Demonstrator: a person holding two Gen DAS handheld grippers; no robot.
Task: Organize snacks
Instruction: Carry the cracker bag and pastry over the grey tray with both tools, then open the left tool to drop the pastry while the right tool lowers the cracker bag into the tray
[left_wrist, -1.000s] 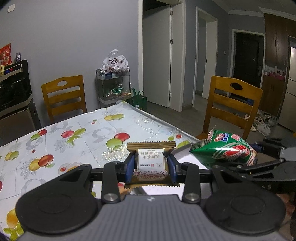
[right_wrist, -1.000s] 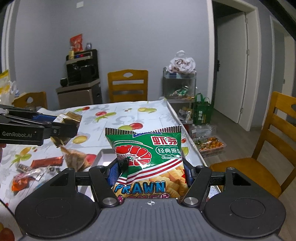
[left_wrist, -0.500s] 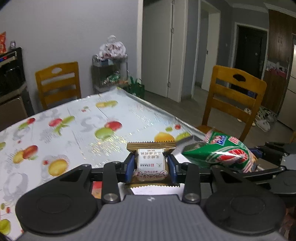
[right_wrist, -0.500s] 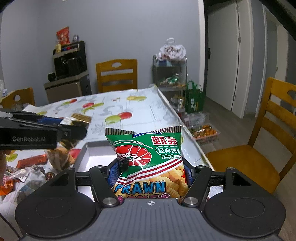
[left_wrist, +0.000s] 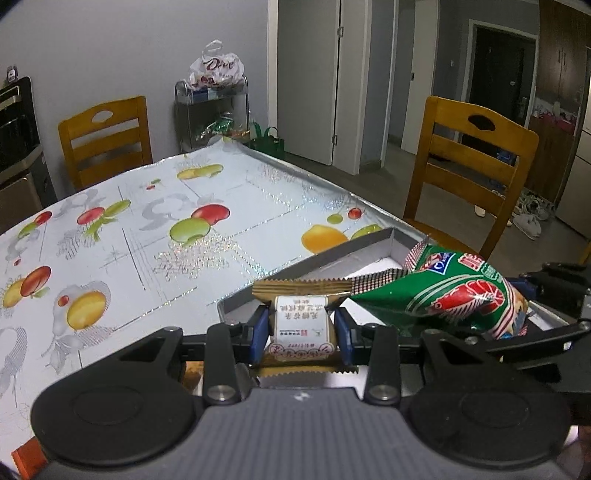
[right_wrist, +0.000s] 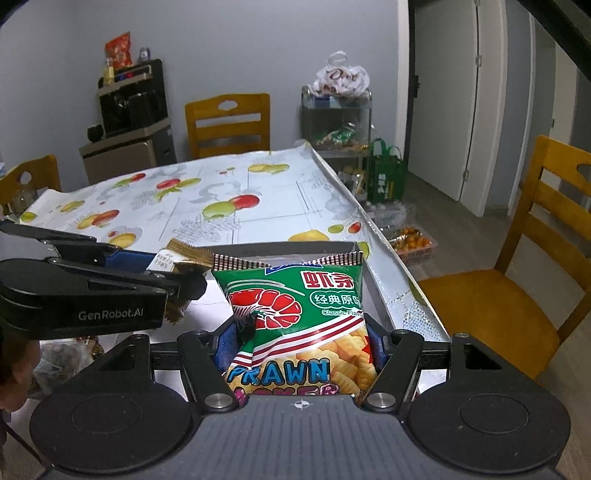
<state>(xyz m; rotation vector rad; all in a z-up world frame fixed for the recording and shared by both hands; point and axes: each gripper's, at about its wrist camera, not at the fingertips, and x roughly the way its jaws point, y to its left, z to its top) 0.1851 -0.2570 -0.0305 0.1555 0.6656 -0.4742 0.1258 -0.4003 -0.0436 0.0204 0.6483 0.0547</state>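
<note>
My left gripper (left_wrist: 301, 334) is shut on a small gold-wrapped cake with a white label (left_wrist: 301, 325), held over the near corner of a shallow grey box (left_wrist: 332, 256). My right gripper (right_wrist: 299, 341) is shut on a green prawn cracker bag (right_wrist: 299, 314), held upright above the same box (right_wrist: 384, 310). In the left wrist view the green bag (left_wrist: 454, 295) hangs just right of the cake. The right wrist view shows the left gripper (right_wrist: 184, 278) coming in from the left with the gold cake (right_wrist: 184, 258) at its tip, close beside the bag.
The box sits at the right edge of a fruit-print tablecloth (left_wrist: 147, 229). Wooden chairs (left_wrist: 465, 166) (right_wrist: 229, 122) stand around the table. Loose snack wrappers (right_wrist: 62, 354) lie at the lower left. A wire shelf with snacks (right_wrist: 340, 118) stands by the wall.
Both grippers have sunk and tilted downward toward the box, each keeping its snack. The left one has moved further, bringing the cake over the box's near corner.
</note>
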